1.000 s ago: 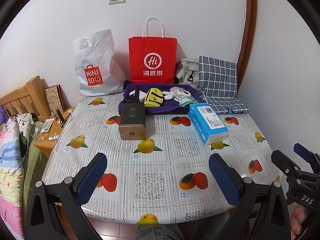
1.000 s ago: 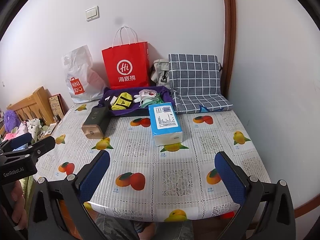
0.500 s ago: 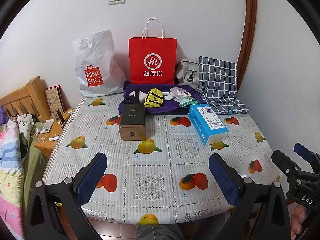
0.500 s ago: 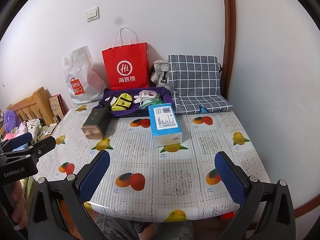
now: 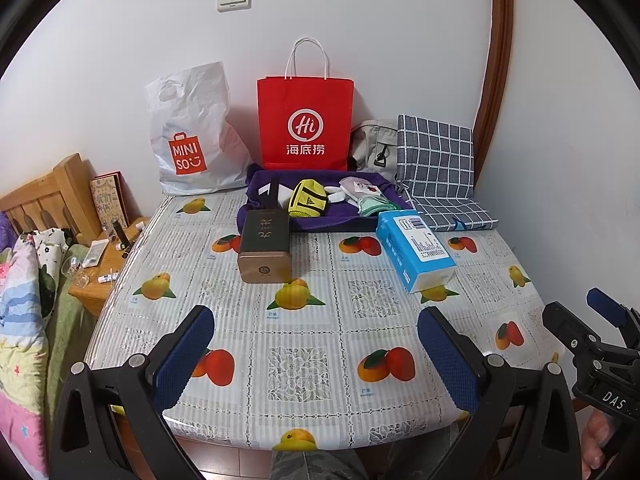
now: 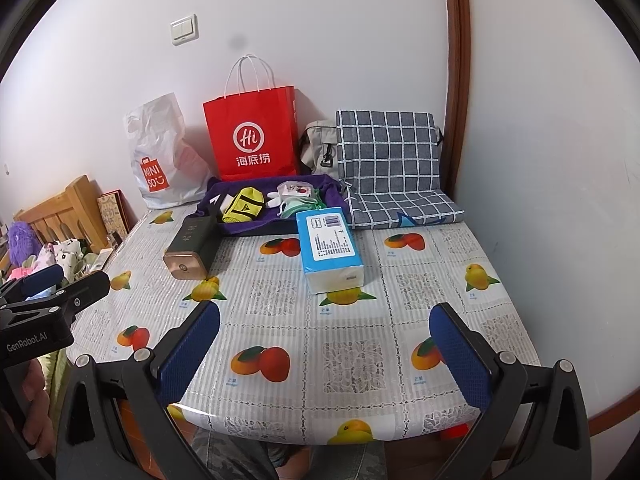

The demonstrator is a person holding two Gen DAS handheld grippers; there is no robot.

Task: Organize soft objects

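Left gripper (image 5: 314, 344): jaws spread wide, nothing held, hovering over the near edge of the table (image 5: 304, 320). Right gripper (image 6: 330, 340): same, spread wide and empty, held level beside the left one.

Soft items are seen gathered at the far side: a purple cloth tray (image 5: 256, 216) holds a yellow pouch (image 5: 308, 200), a white sock-like piece (image 5: 358, 186) and a mint-green fabric item (image 5: 374, 205). A blue tissue pack (image 5: 414, 250) lies on the table just in front of the tray's right corner, apart from it or barely touching; this cannot be told. A dark tin box (image 5: 264, 246) lies on its side at the tray's left front corner. A checked cushion (image 5: 436, 172) is propped against the wall to the right, a red paper bag (image 5: 306, 124) and a white plastic bag (image 5: 192, 132) behind.

Step in hand: not settled by these views. Both grippers are well apart from every item, which fits either an approach toward the pile or a retreat after the small items were placed in the tray.

If more sorting is due, a long forward reach across the table would be called for. Jaw spread looks ample for pouch or sock; the tissue pack would be better taken across its narrow side. Fabric is expected to sag and bunch, so a pinch near mid-body is judged safer.
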